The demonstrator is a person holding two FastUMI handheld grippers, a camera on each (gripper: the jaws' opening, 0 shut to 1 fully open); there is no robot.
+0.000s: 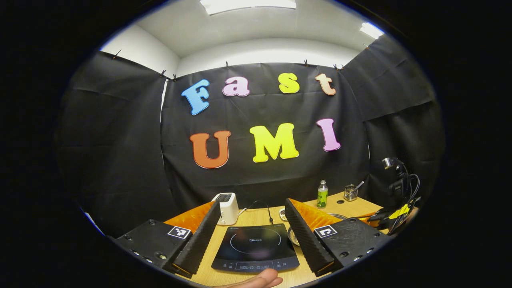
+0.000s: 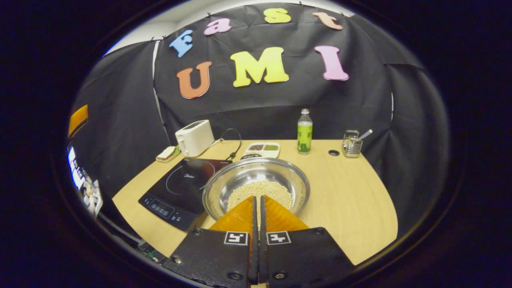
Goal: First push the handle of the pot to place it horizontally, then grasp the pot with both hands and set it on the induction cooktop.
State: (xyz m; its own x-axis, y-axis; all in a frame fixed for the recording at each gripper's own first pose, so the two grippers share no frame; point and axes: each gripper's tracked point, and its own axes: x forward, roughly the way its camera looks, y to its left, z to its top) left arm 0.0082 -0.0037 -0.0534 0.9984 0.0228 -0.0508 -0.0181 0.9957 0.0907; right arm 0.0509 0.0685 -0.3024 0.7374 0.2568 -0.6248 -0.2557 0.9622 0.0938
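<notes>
In the middle of the wooden tabletop (image 2: 352, 192), seen from the right gripper view, the steel pot (image 2: 256, 184) holds pale beans and sits just beside the black induction cooktop (image 2: 184, 182), its rim overlapping the cooktop's right edge. The right tool (image 2: 258, 204) hovers at the pot's near rim, fingers closed together on nothing. The left tool (image 1: 253, 216) stands wide apart, empty, framing the cooktop. Behind stand a white toaster (image 2: 195, 137), a green bottle (image 2: 304, 132) and a wire holder (image 2: 351, 144).
</notes>
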